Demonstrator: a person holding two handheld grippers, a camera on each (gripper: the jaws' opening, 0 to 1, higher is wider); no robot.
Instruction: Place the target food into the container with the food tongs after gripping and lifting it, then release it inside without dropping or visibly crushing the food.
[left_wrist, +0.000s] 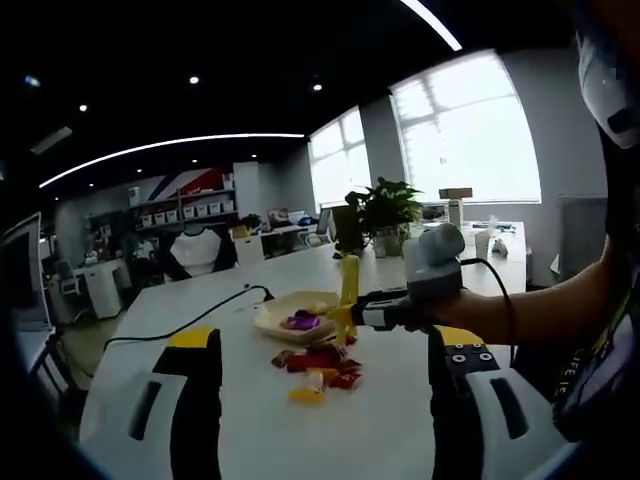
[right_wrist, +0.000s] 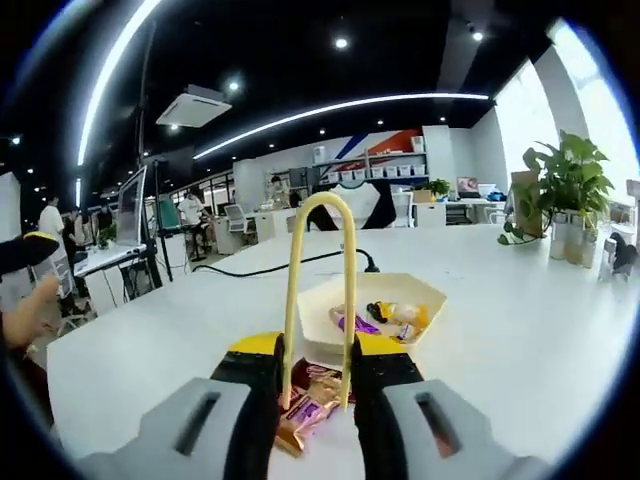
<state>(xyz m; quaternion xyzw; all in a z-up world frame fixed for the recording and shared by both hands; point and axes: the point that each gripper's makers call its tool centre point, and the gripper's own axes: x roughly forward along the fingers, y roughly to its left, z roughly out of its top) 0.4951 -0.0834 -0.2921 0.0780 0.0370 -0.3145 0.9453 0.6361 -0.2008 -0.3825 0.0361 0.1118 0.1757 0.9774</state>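
Your right gripper (right_wrist: 318, 385): clamped on yellow tongs (right_wrist: 320, 290), tips over wrapped candies (right_wrist: 310, 408) on the bench (right_wrist: 520, 320), beside tray (right_wrist: 365, 295). Light, crinkly, slippery; pinch mid-wrapper. Left gripper (left_wrist: 325, 400): open, empty.

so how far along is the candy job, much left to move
Partly done. The cream container already holds a few wrapped sweets. In hand: the right gripper is shut on the yellow tongs, whose tips sit over the loose candy pile on the white table; whether a piece is gripped is unclear. Left: that pile, several wrappers. The left gripper is open, idle.
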